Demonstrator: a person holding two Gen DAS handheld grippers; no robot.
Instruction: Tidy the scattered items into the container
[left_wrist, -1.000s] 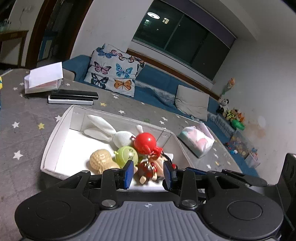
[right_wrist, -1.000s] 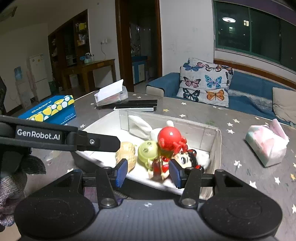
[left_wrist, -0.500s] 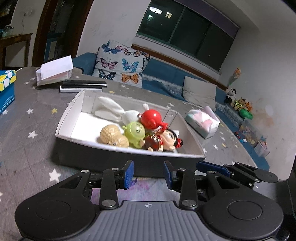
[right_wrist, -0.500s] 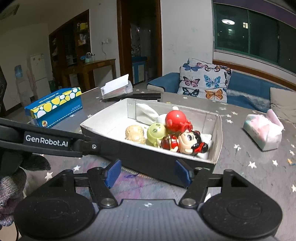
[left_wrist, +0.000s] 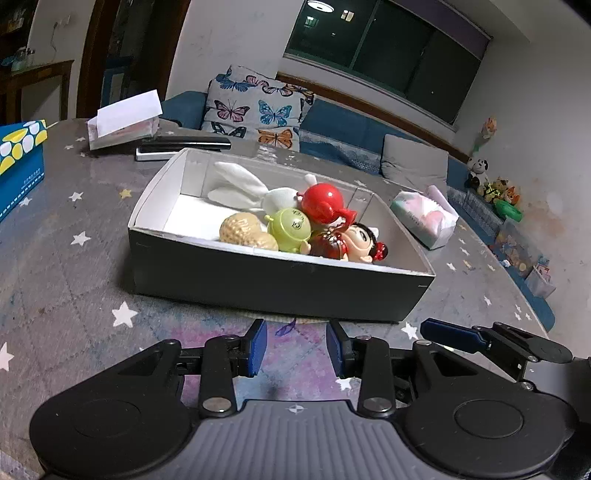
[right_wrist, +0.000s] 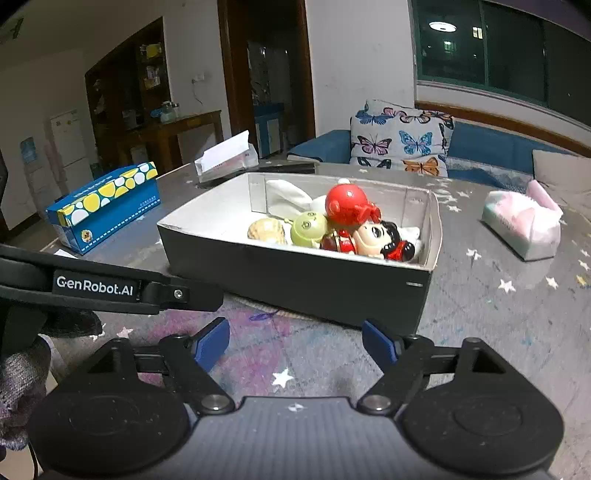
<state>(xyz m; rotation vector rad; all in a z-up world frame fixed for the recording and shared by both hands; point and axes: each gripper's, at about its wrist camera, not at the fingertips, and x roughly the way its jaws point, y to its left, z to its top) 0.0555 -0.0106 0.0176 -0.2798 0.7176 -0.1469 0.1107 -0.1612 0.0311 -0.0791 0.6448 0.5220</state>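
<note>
Tablecloth (left_wrist: 74, 280), grey with stars, lies under box (left_wrist: 273, 280); sofa (right_wrist: 498, 147) behind.

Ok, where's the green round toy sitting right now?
In both wrist views the green round toy lies inside the box, near its front wall, between the tan peanut toy and the doll, below the red toy.

Toys (left_wrist: 295, 225) lie in box (left_wrist: 273, 284) on table (left_wrist: 74, 295).
</note>
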